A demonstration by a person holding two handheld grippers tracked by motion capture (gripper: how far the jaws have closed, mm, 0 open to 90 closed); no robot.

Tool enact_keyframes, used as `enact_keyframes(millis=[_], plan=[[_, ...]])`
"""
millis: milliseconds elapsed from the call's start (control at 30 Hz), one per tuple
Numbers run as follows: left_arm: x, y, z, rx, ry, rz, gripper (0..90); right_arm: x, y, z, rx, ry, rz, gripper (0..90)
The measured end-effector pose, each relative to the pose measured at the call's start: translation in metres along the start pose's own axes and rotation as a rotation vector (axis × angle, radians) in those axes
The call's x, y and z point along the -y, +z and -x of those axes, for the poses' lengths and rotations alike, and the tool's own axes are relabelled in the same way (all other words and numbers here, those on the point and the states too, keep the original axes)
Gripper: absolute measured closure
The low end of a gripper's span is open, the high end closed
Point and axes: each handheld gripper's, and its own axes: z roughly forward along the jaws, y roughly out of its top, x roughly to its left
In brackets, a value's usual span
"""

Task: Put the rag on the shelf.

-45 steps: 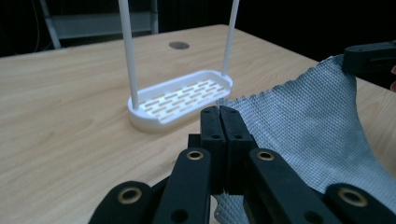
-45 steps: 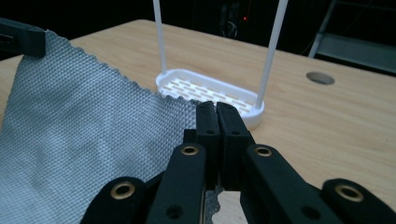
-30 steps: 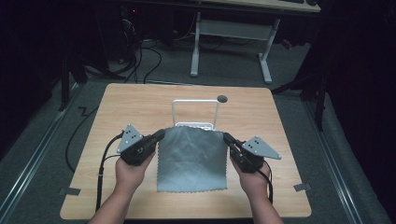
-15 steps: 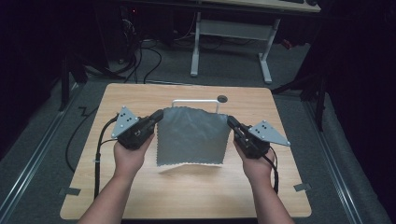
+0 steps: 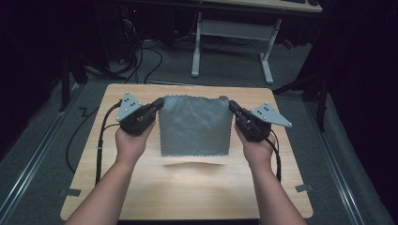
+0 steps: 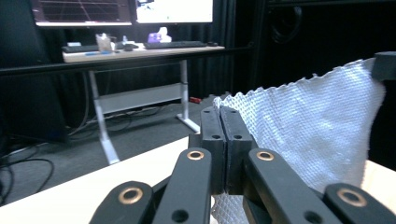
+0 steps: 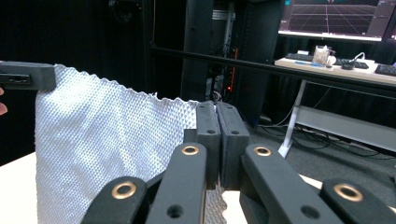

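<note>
A grey waffle-textured cloth (image 5: 195, 125) hangs spread above the wooden table (image 5: 187, 187), lifted clear of it with its zigzag lower edge free. My left gripper (image 5: 161, 102) is shut on the cloth's top left corner. My right gripper (image 5: 230, 105) is shut on its top right corner. In the left gripper view the jaws are pressed together on the cloth (image 6: 303, 130), and the other gripper's tip (image 6: 385, 65) shows at the far corner. In the right gripper view the cloth (image 7: 107, 140) stretches left from the closed jaws to the other gripper (image 7: 28, 74).
A desk with white legs (image 5: 230, 47) stands beyond the table, with cables (image 5: 145, 56) on the floor beside it. Monitors and a keyboard sit on that desk (image 6: 140, 46). Metal rails run along the floor on both sides.
Both grippers have raised the cloth from lying on the table to hanging in the air, moving away from the person. The white rack seen behind the cloth is hidden by it now.
</note>
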Motion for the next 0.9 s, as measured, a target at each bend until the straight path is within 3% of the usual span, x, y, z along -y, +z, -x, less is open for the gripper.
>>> enact_keyframes(millis=[100, 300, 433, 600, 800, 900], plan=[[0.0, 0.004, -0.008, -0.017, -0.024, 0.005, 89.9, 0.0, 0.01, 0.005, 0.005, 0.004, -0.007, 89.5], [-0.002, 0.02, -0.019, -0.057, 0.011, -0.014, 89.9, -0.003, 0.031, 0.013, 0.018, 0.007, -0.034, 89.5], [-0.005, 0.032, -0.025, -0.068, 0.014, -0.025, 89.9, -0.007, 0.043, 0.017, 0.029, -0.005, -0.044, 89.5], [-0.007, 0.05, -0.034, -0.081, -0.005, -0.037, 89.9, -0.014, 0.057, 0.025, 0.044, 0.005, -0.037, 89.5], [-0.006, 0.07, -0.044, -0.104, -0.014, -0.08, 89.9, -0.017, 0.077, 0.037, 0.081, -0.009, -0.089, 89.5], [0.0, 0.077, -0.051, -0.097, -0.046, -0.104, 89.9, -0.013, 0.086, 0.045, 0.083, 0.021, -0.116, 89.6]])
